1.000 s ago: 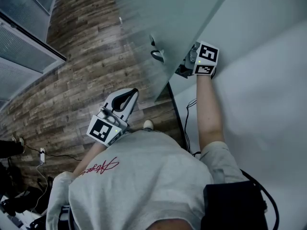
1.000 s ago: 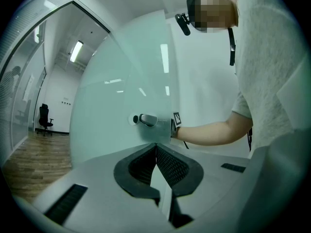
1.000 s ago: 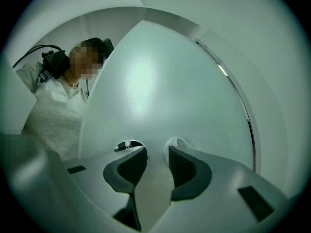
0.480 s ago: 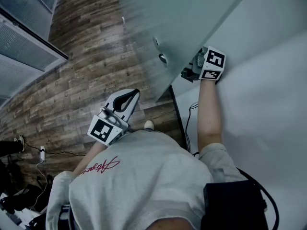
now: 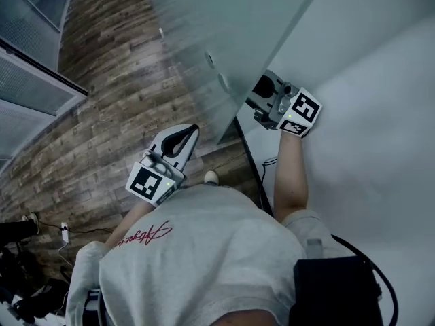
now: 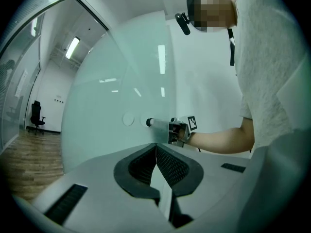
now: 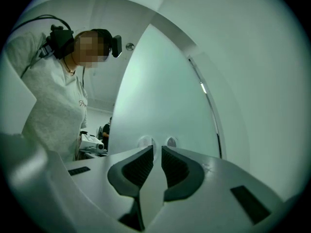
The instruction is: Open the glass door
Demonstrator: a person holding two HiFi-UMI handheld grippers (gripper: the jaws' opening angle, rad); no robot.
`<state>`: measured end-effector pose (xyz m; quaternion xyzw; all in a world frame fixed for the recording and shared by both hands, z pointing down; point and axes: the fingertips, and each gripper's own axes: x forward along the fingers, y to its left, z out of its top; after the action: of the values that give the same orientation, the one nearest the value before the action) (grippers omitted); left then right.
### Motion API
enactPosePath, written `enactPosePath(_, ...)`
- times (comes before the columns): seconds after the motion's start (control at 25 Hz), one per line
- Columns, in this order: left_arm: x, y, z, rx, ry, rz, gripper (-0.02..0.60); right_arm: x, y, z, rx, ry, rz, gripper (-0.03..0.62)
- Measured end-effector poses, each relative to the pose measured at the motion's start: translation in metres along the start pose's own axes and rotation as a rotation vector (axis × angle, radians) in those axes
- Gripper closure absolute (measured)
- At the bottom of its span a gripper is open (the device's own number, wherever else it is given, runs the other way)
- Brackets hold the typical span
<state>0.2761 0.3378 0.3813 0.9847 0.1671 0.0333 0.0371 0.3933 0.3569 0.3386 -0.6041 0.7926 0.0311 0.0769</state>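
The frosted glass door stands ahead of me, with two round fittings near its edge. My right gripper hovers just off that edge and touches nothing. It points at the fittings on the door. Its jaws have just been closing and now stand a narrow gap apart with nothing between them. My left gripper hangs low beside my chest with its tips together and empty. From there I see the right gripper aimed at the door.
A white wall runs along the right. A dark floor track and a loose cable lie below the door's edge. The floor is wood plank. A glass partition is at the far left, an office chair beyond.
My right gripper has drawn back from the door's edge toward me and turned a little. The left gripper has stayed where it was.
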Motion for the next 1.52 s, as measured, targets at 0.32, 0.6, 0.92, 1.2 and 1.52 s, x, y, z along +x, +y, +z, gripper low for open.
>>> enactPosePath(0.32, -0.006, -0.014, 0.002, 0.008, -0.015, -0.158, 0.565, -0.036, 0.035, 0.0, -0.085, 0.088, -0.319, 0.551)
enactPosePath(0.6, -0.022, -0.02, 0.012, 0.003, -0.036, -0.267, 0.565, -0.036, 0.099, -0.002, -0.094, 0.12, -0.446, 0.557)
enactPosePath(0.92, -0.037, -0.032, 0.002, -0.014, -0.034, -0.382, 0.565, -0.025, 0.149, -0.027, -0.104, 0.095, -0.652, 0.557)
enactPosePath(1.2, -0.05, -0.039, 0.001, -0.022, -0.039, -0.444, 0.565, -0.02, 0.175, -0.037, -0.051, 0.037, -0.757, 0.559)
enactPosePath(1.52, -0.061, -0.045, -0.001, -0.022, -0.043, -0.478, 0.565, -0.009, 0.189, -0.045, -0.032, 0.012, -0.805, 0.565)
